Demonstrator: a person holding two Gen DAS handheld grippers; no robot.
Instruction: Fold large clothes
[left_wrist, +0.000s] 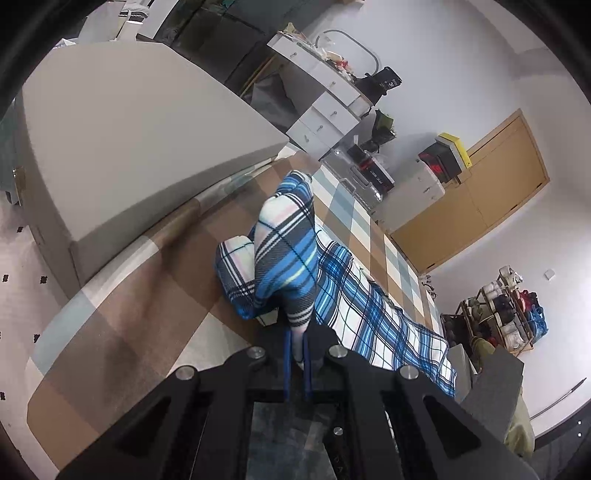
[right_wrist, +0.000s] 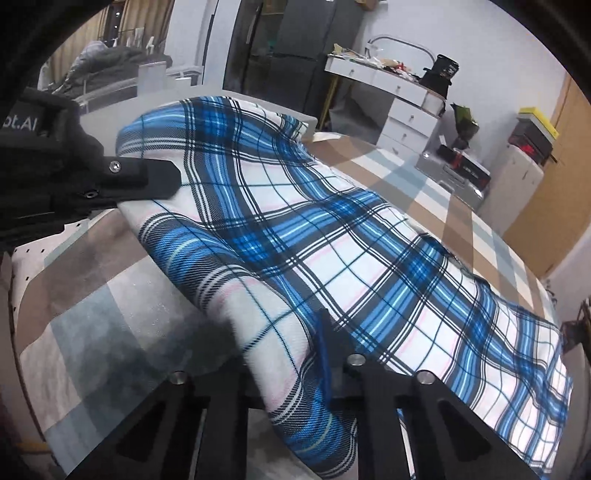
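Pinched between the left tool's (left_wrist: 297, 363) narrow blue fingers, a fold of blue-and-white plaid cloth (left_wrist: 286, 258) rises toward 12 o'clock. That garment trails to 4 o'clock over the brown, grey and white checked bedspread (left_wrist: 122, 317). Right tool (right_wrist: 325, 354) clamps the cloth's (right_wrist: 332, 240) near edge, which drapes toward 10 o'clock.

My left wrist camera looked along its fingers, rolled sideways, close over the plaid garment (left_wrist: 291, 258) on the checked bedspread (left_wrist: 140, 306). My right wrist camera sat close and low, facing across it. Both shared the white dresser (right_wrist: 399, 110).
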